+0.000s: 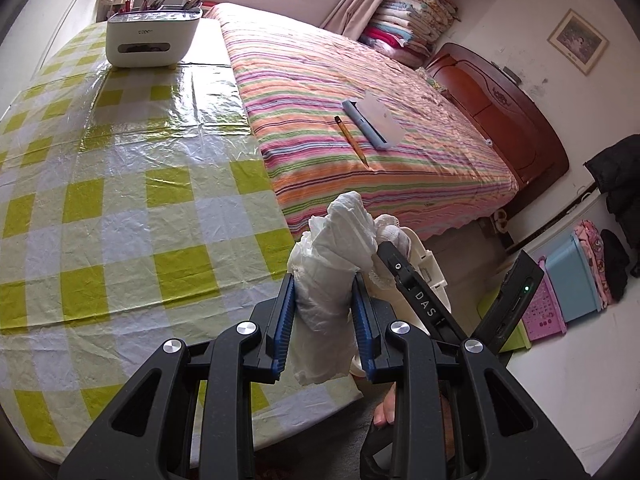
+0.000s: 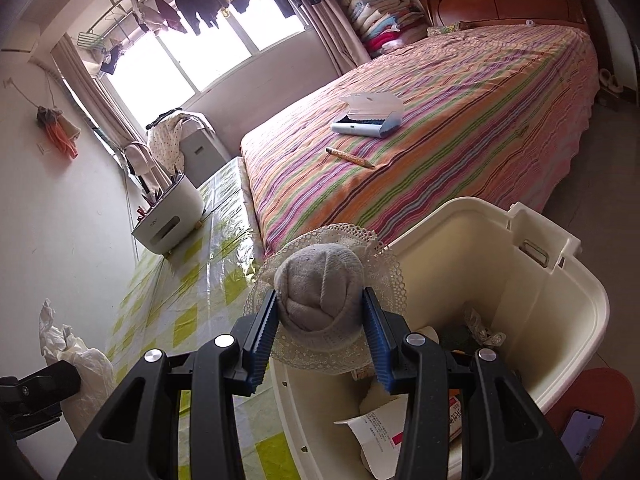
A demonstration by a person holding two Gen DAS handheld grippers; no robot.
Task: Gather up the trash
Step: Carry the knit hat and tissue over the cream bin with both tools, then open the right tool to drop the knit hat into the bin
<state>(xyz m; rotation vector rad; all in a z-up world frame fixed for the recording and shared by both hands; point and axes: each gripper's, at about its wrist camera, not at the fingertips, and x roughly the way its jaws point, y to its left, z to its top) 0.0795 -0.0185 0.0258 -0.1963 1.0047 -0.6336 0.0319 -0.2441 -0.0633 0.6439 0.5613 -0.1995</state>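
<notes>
My left gripper (image 1: pixel 323 280) is shut on a crumpled white plastic bag (image 1: pixel 332 280) and holds it above the right edge of the checked table (image 1: pixel 120 200). The bag also shows at the left in the right wrist view (image 2: pixel 76 364). My right gripper (image 2: pixel 320 300) is shut on a rolled grey sock with a lace trim (image 2: pixel 320 292), held over the rim of a cream bin (image 2: pixel 560 312). The bin holds papers (image 2: pixel 384 424) and crumpled wrappers (image 2: pixel 480 328). The sock and the right gripper show just behind the bag in the left wrist view (image 1: pixel 394 236).
A white pen holder box (image 1: pixel 152 40) stands at the table's far end. A striped bed (image 1: pixel 360 100) beside the table carries a pencil (image 1: pixel 352 140) and a blue case (image 1: pixel 366 124). A phone (image 2: pixel 582 434) lies on a red stool at the right.
</notes>
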